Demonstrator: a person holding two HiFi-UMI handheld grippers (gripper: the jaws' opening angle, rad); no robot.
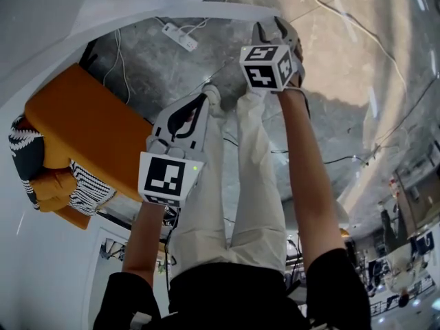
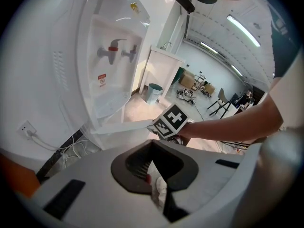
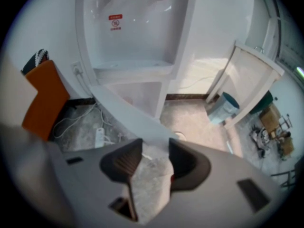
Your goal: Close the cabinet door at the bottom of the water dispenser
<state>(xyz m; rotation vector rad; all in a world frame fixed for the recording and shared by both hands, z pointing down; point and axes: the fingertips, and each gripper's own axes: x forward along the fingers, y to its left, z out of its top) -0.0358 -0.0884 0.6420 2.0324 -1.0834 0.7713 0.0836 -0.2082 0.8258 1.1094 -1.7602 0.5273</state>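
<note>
The white water dispenser [image 3: 137, 27] stands ahead in the right gripper view, with its bottom cabinet [image 3: 135, 96] open. The cabinet door [image 3: 123, 113] swings out towards me. Its free end reaches between the tips of my right gripper [image 3: 155, 140], which is open. In the head view that gripper [image 1: 269, 27] sits at the door's curved white edge [image 1: 172, 14]. My left gripper [image 1: 203, 98] hangs lower, over the person's legs, shut on nothing and away from the door. The left gripper view shows its own tips [image 2: 152, 161] together, and beyond them the door [image 2: 118, 126] and the right gripper's marker cube [image 2: 173, 120].
An orange chair [image 1: 89, 129] with patterned cushions stands left of the dispenser. A white power strip [image 1: 180, 38] and cables lie on the grey floor beside it. A teal bin [image 3: 223, 106] and a white stand [image 3: 251, 80] are to the right.
</note>
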